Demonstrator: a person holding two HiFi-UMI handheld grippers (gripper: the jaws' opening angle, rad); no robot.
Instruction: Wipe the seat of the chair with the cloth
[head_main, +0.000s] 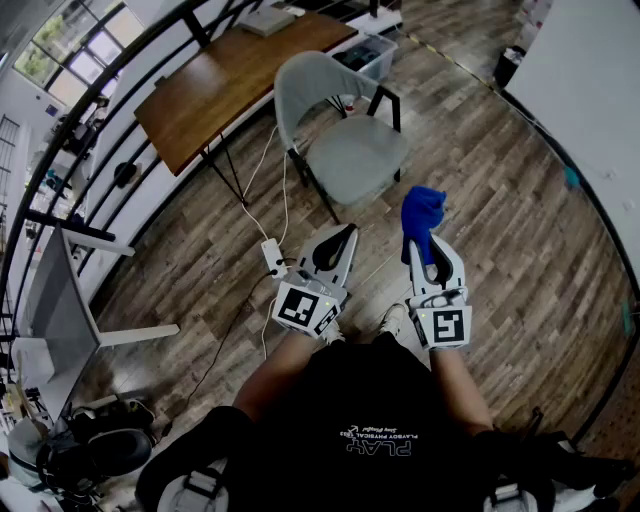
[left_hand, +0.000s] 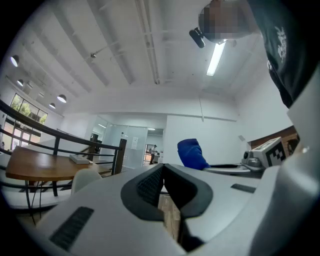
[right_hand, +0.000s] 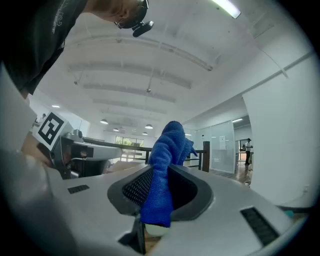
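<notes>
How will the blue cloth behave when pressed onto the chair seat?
Probably floppy: the blue cloth sits crumpled in the jaws of the right gripper. Likely light, as that pinch alone holds it up. It may bunch on the chair seat.

Both grippers held out ahead, side by side, apart. Left gripper (head_main: 344, 235) — jaws together, nothing between them. Right gripper (head_main: 417, 252) — jaws clamped on blue cloth (head_main: 421, 210), which sticks out past the tips. Forearms bare.

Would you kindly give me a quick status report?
Right gripper shut on blue cloth. Left gripper shut, empty. Chair seat ahead, bare, nothing in the way.
</notes>
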